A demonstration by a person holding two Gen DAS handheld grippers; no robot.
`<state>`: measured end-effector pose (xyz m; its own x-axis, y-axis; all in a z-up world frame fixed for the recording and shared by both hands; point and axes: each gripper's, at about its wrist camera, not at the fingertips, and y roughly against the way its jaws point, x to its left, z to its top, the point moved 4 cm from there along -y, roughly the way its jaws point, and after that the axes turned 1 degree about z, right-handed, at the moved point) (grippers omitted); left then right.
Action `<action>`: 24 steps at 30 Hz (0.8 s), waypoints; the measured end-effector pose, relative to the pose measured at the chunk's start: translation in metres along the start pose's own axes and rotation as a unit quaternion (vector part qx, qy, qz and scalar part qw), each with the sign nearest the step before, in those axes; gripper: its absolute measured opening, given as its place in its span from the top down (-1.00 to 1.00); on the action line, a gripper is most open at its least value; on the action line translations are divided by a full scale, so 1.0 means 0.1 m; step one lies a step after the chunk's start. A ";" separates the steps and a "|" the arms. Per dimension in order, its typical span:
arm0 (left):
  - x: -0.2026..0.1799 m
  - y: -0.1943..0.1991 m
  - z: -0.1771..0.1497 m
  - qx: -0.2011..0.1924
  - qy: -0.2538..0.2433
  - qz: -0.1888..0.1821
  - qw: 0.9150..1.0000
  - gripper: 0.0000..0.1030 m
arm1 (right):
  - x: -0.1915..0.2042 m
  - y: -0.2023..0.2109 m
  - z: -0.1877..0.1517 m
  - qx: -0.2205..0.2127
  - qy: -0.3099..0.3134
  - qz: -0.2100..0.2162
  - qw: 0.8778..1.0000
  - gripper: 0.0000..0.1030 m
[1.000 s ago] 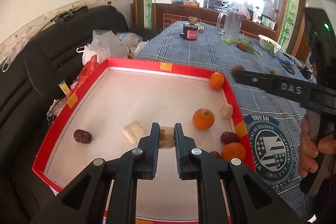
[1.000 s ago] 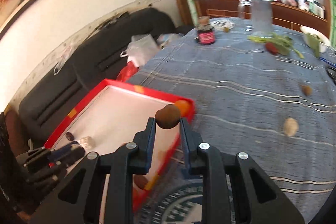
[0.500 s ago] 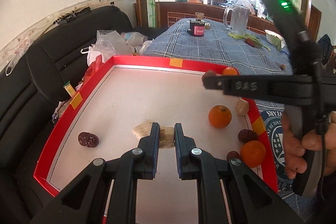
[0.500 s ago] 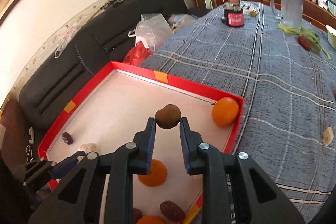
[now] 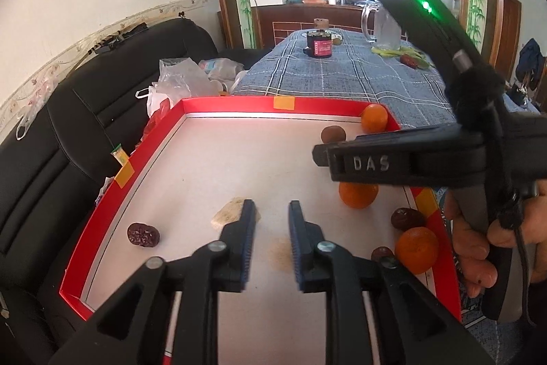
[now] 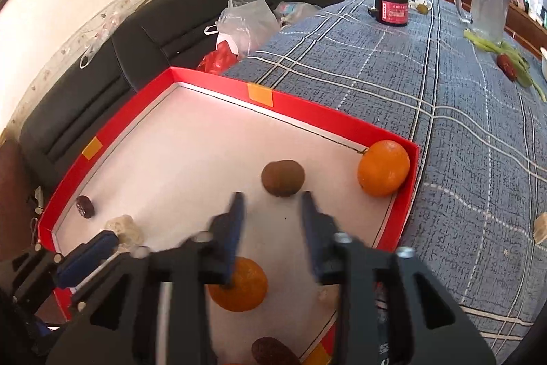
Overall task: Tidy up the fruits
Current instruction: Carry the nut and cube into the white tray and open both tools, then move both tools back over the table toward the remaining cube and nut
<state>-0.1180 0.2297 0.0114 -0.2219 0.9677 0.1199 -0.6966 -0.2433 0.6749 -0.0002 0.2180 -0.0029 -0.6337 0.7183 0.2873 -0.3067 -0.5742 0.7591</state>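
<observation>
A red-walled tray (image 5: 225, 101) with a white floor holds the fruits. My left gripper (image 5: 271, 218) is open and empty over the tray's near middle, with a pale beige piece (image 5: 227, 214) just left of its left finger. My right gripper (image 6: 271, 204) is open, just short of a brown round fruit (image 6: 283, 177) that lies on the tray floor; that fruit also shows in the left wrist view (image 5: 333, 134). Oranges (image 6: 383, 172) (image 6: 239, 284) and dark dates (image 5: 143, 234) (image 5: 407, 218) lie in the tray (image 6: 301, 112).
A blue checked tablecloth (image 6: 444, 98) covers the table beyond the tray. On it stand a dark jar (image 6: 391, 7) and a glass jug (image 6: 485, 2), with green vegetables (image 6: 502, 53) and a pale piece (image 6: 540, 228) at the right. A black sofa (image 5: 68, 132) with plastic bags lies left.
My right gripper opened and let the brown fruit down onto the tray floor near the far corner orange. My left gripper opened and released the pale piece it held.
</observation>
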 end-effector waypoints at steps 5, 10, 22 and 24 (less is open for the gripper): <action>-0.03 0.04 0.01 -0.005 -0.008 0.027 1.000 -0.41 | -0.09 0.17 0.04 -0.018 -0.027 0.030 0.999 -0.03; -0.01 0.03 0.02 0.007 0.000 0.034 0.999 -0.41 | -0.27 0.42 0.09 -0.048 -0.061 0.050 0.996 -0.05; -0.27 0.08 0.09 0.012 -0.025 0.047 0.998 -0.55 | -1.31 1.03 -0.02 -0.109 -0.156 0.000 0.982 -0.10; -0.31 0.09 0.10 0.012 -0.030 0.050 0.998 -0.55 | -1.55 1.15 -0.09 -0.117 -0.170 -0.019 0.978 -0.11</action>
<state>-0.1107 0.1981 0.0210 -0.2477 0.9411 0.2302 -0.6563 -0.3378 0.6746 0.0566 0.0367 0.0346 -0.3576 0.8074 0.4693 -0.5055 -0.5899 0.6297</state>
